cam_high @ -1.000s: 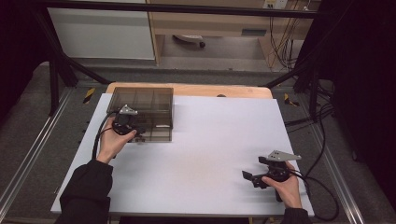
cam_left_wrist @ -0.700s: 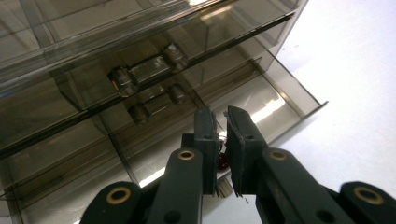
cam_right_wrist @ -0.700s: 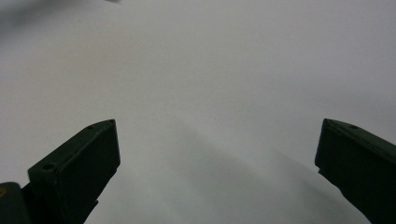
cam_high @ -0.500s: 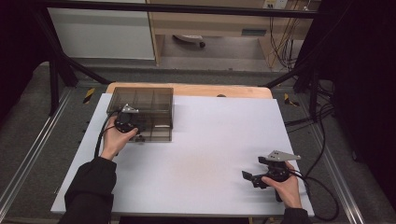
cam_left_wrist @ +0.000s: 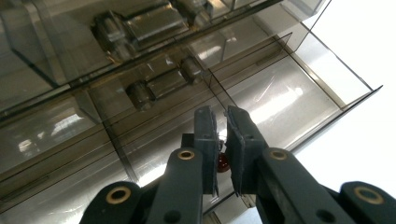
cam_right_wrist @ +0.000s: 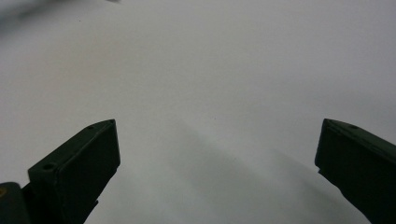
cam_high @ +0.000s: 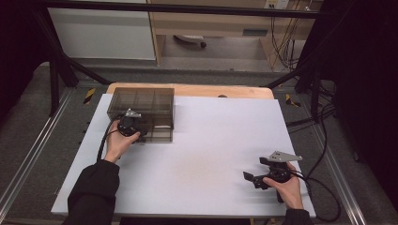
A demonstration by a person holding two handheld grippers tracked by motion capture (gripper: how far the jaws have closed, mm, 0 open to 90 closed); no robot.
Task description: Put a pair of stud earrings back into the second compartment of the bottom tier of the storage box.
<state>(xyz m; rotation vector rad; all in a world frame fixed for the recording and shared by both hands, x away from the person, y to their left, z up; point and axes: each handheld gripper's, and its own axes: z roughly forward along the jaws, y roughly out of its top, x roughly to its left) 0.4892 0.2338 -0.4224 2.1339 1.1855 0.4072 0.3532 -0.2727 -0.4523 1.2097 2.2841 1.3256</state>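
Observation:
A smoked see-through drawer box (cam_high: 141, 101) stands at the table's far left, its lowest drawer (cam_left_wrist: 299, 98) pulled out toward me. My left gripper (cam_high: 141, 133) hangs over that open drawer (cam_high: 158, 135), pointing down into it. In the left gripper view its jaws (cam_left_wrist: 222, 113) stand almost together, shut on a small dark red thing (cam_left_wrist: 223, 162) that fills the gap lower down. My right gripper (cam_high: 254, 170) rests in a hand near the front right edge. It is open wide (cam_right_wrist: 217, 140), with nothing but white table between the jaws.
The white tabletop (cam_high: 216, 140) lies on a wooden board (cam_high: 220, 91) between black frame rails. Cables trail from both grippers. Grey floor, a cabinet and a shelf lie beyond the far edge.
My left gripper has sunk a little toward the open drawer, jaws still together. The right hand and its gripper have kept still.

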